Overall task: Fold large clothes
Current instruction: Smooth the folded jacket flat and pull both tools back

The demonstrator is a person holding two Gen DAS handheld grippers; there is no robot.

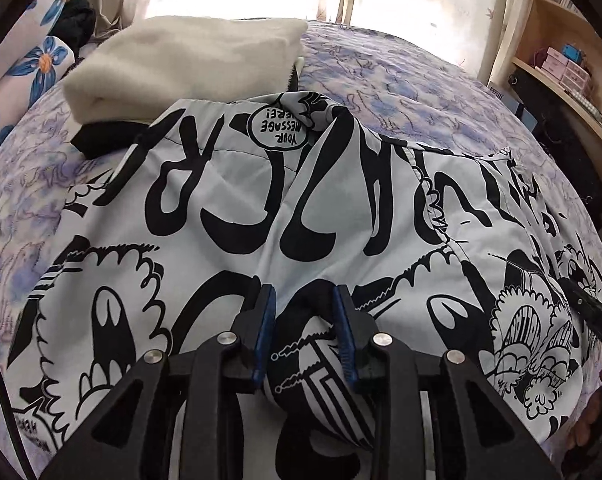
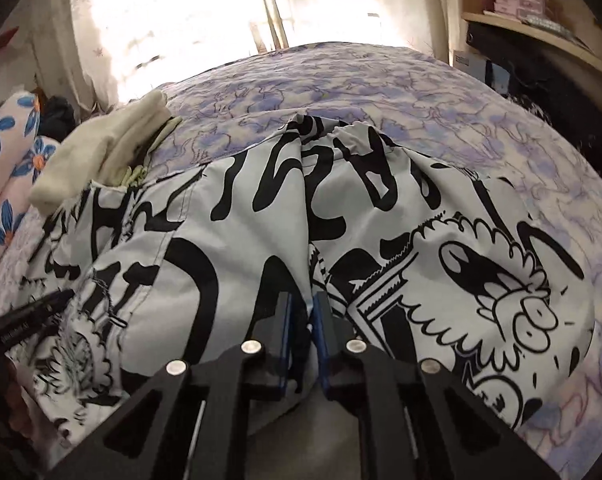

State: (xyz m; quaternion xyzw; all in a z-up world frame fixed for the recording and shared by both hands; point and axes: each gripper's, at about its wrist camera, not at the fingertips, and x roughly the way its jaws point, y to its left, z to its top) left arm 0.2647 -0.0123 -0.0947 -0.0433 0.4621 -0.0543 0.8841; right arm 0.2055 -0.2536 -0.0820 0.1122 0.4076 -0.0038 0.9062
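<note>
A large white garment with black cartoon print lies spread on the bed, its gathered hem pointing away from me. My left gripper is shut on a bunched fold at the garment's near edge, and the cloth bulges between its blue pads. My right gripper pinches a thin ridge of the same garment between nearly closed pads. At the right edge of the left wrist view the other gripper's black finger rests on the cloth. In the right wrist view the left one's finger shows at the left.
The bed has a purple-patterned cover. A folded cream garment lies at the far left, partly over something black. Blue-flowered bedding lies beyond it. Wooden shelves stand along the right, curtains behind.
</note>
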